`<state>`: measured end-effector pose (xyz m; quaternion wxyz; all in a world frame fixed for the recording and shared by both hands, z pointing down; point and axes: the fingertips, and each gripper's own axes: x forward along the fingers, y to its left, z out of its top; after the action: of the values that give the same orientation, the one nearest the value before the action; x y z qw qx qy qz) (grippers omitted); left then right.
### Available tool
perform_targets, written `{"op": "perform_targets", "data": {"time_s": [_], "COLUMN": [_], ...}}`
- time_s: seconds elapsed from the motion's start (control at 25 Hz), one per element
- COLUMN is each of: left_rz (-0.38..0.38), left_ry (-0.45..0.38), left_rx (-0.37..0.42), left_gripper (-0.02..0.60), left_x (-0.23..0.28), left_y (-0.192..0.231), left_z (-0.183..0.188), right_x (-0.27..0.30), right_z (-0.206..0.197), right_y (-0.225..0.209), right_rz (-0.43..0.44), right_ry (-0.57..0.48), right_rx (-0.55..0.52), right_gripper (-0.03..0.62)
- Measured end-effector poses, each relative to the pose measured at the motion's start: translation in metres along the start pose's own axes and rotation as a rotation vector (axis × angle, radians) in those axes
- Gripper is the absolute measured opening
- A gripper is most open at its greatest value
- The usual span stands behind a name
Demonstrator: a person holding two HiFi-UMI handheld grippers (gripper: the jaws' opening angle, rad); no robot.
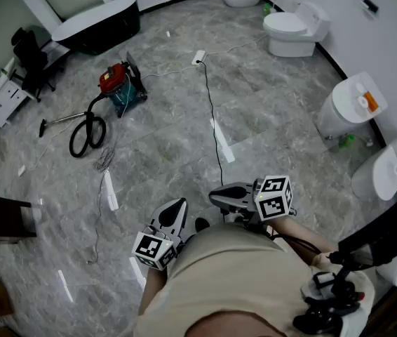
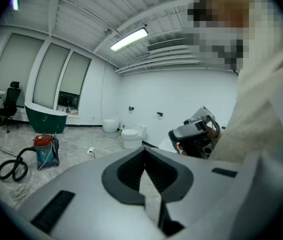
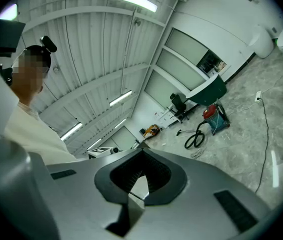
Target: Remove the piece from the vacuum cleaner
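Note:
The vacuum cleaner [image 1: 122, 85], a red-topped teal canister, stands on the grey floor far ahead to the left. Its black hose [image 1: 87, 134] lies coiled beside it, ending in a thin wand [image 1: 61, 119]. I also see the vacuum cleaner [image 2: 45, 149] small in the left gripper view, and small [image 3: 215, 117] in the right gripper view too. My left gripper [image 1: 177, 206] and right gripper [image 1: 217, 196] are held close to the person's body, well away from the vacuum. Both are shut with nothing between the jaws.
A black power cable [image 1: 212, 118] runs across the floor from a white power strip [image 1: 198, 57] toward the person. A dark bathtub [image 1: 100, 23] and an office chair [image 1: 30, 58] stand at the back left. A toilet [image 1: 293, 30] and white fixtures [image 1: 349, 107] line the right wall.

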<state>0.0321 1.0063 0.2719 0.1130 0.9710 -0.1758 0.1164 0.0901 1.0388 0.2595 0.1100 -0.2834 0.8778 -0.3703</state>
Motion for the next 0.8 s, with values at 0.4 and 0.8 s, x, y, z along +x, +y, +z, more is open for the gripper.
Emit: {"op": "perform_targets", "data": {"time_s": [0.4, 0.8], "left_rz": [0.022, 0.037], "left_ry": [-0.017, -0.029], "left_rx": [-0.035, -0.07], "left_gripper": [-0.005, -0.005], "left_x": [-0.03, -0.07], "left_y": [0.018, 0.067], "left_z": [-0.01, -0.017], "right_x": [0.042, 0.1], "right_z": [-0.01, -0.012], "right_y": [0.013, 0.016], "right_rz": [0.023, 0.034], "right_ry": [0.083, 0.095], "right_rx": [-0.018, 0.025], "right_gripper": [0.003, 0.003]}}
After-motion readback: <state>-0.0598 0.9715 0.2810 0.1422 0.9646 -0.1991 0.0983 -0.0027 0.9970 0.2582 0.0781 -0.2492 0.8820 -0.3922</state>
